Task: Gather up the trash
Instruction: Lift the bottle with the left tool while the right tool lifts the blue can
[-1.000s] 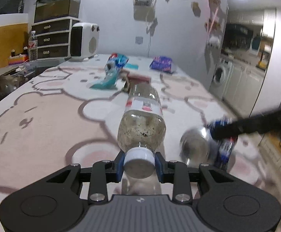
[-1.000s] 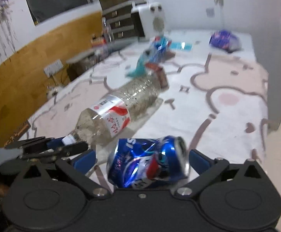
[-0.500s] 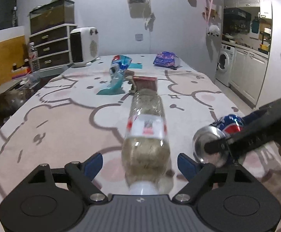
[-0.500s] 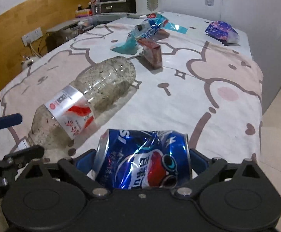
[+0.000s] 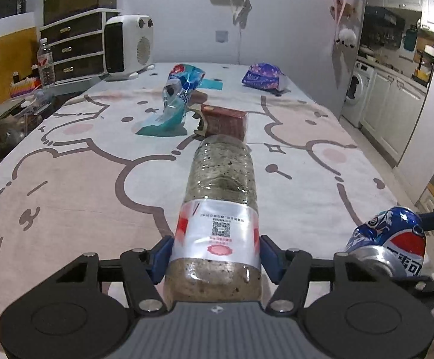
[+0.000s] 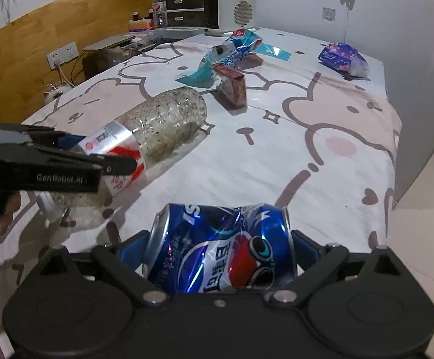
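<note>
A clear plastic bottle (image 5: 219, 179) with dark specks inside lies on the bear-print tablecloth (image 5: 67, 179), cap end toward me. My left gripper (image 5: 214, 248) straddles its red-and-white label, and its jaws are closing, with both blue pads against the label. The right wrist view shows that bottle (image 6: 169, 113) at left, with the left gripper (image 6: 97, 149) around it. My right gripper (image 6: 219, 251) is shut on a crushed blue Pepsi can (image 6: 219, 257), held crosswise just above the cloth. The can (image 5: 390, 239) also shows at lower right of the left wrist view.
Beyond the bottle lie a red carton (image 5: 224, 121), a blue plastic wrapper (image 5: 181, 89) and a purple packet (image 5: 263, 76). A white heater (image 5: 127, 48) stands at the far end, next to dark drawers (image 5: 76, 48). The table's edge (image 6: 396, 179) drops to the floor on the right.
The left gripper let go of the bottle's cap, opened wide, slid forward along the bottle and now closes round its labelled body. The right gripper keeps the can.
</note>
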Demonstrator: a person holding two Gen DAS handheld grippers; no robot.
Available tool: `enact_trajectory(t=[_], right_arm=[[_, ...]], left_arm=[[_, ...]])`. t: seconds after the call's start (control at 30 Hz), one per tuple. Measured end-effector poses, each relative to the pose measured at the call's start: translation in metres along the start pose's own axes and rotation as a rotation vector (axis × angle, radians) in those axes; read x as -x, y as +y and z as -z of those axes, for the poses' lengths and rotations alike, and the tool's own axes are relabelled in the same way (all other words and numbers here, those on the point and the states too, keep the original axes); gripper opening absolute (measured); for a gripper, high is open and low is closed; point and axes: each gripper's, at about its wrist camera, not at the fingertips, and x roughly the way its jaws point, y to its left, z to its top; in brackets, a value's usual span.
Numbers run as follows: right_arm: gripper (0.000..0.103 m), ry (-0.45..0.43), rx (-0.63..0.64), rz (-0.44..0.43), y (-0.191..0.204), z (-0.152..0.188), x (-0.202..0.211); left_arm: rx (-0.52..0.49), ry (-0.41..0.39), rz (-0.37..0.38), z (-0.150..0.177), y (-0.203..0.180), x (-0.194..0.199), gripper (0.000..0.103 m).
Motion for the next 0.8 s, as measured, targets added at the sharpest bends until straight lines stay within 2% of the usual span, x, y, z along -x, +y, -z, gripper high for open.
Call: enact_trajectory(t=[0.43, 0.7, 0.8], right_arm=[[0.097, -0.152, -0.046, -0.023, -0.025, 0.013, 0.044], [0.096, -0.134, 0.061, -0.035, -0.016, 0.046, 0.055], [0.096, -0.170, 0.065, -0.035, -0.016, 0.052, 0.067]], left_arm=[[0.014, -0.134, -0.010, 0.010, -0.034, 0.057, 0.060], [0.054, -0.163, 0.020, 0.041, -0.055, 0.083, 0.060], [0.075, -0.174, 0.022, 0.048, -0.059, 0.093, 0.060]])
